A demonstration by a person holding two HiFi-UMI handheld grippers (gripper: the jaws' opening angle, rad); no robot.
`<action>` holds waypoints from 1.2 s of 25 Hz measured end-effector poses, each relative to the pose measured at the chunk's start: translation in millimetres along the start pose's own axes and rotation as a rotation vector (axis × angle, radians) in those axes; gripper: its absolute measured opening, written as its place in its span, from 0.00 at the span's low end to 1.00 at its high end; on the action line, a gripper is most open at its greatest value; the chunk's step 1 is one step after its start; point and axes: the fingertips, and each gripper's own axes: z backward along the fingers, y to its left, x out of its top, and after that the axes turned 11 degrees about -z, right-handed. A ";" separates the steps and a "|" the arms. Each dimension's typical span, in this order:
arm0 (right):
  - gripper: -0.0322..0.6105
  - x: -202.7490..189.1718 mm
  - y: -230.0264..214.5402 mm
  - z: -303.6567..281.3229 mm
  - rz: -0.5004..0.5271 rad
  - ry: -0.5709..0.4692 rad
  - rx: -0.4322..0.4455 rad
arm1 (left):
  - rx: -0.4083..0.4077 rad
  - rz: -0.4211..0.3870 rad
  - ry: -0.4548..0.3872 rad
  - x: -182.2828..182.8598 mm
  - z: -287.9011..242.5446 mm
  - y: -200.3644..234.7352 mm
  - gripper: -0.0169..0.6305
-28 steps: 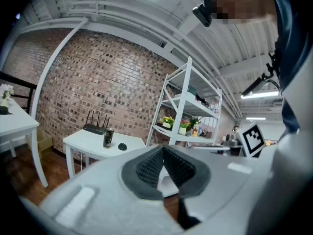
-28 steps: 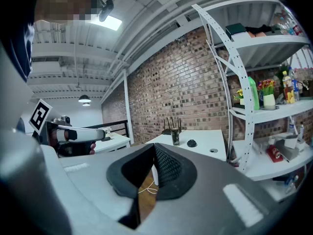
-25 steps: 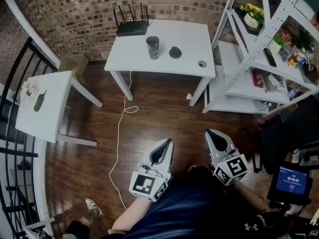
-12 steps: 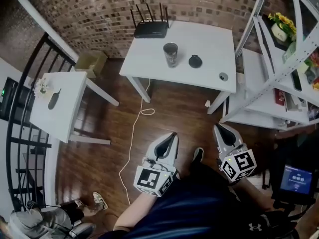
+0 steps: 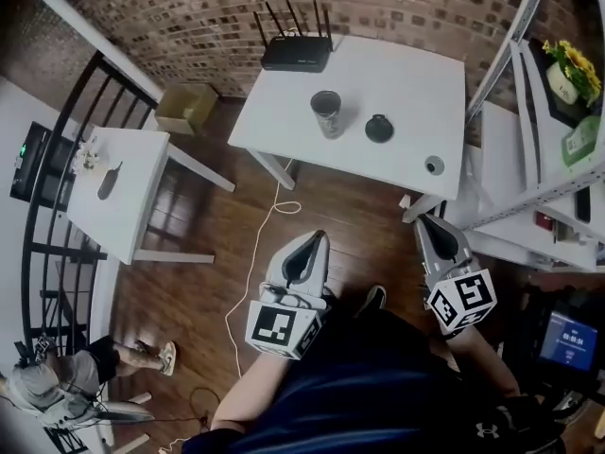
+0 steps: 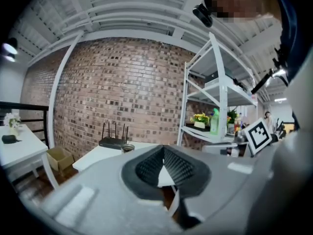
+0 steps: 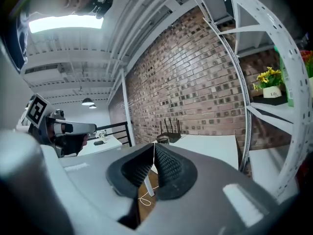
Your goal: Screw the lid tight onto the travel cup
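The travel cup (image 5: 327, 113) stands upright and lidless on the white table (image 5: 416, 78) at the far side of the room. Its black round lid (image 5: 379, 128) lies on the table just right of it, apart from it. Both grippers hang over the wooden floor well short of the table and point toward it. My left gripper (image 5: 319, 236) is shut with nothing in it, and so is my right gripper (image 5: 423, 221). The cup (image 6: 128, 148) shows small past the shut left gripper (image 6: 163, 150); the cup (image 7: 163, 140) also peeks above the shut right gripper (image 7: 154, 146).
A black router (image 5: 296, 53) sits at the table's back edge and a small round object (image 5: 434, 165) near its right front corner. A white shelf unit (image 5: 558, 93) stands right, a smaller white table (image 5: 113, 197) and black railing left. A white cable (image 5: 253, 263) trails on the floor.
The table with cup and lid has shifted right and nearer in the head view. Both grippers stay shut and low. A person has come into view at the lower left.
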 end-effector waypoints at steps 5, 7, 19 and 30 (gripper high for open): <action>0.07 7.8 -18.7 -33.6 0.066 0.030 0.022 | 0.002 0.022 0.017 -13.4 -43.1 34.7 0.04; 0.07 6.4 -29.4 -50.9 0.074 0.052 -0.013 | -0.014 0.059 0.043 -27.7 -61.0 50.7 0.04; 0.07 28.6 -68.0 -183.1 0.072 0.184 -0.212 | -0.186 0.076 0.070 -64.0 -174.7 159.1 0.18; 0.40 -70.4 -163.5 -283.5 0.124 0.535 -0.181 | -0.097 -0.008 0.253 -128.0 -242.1 182.7 0.35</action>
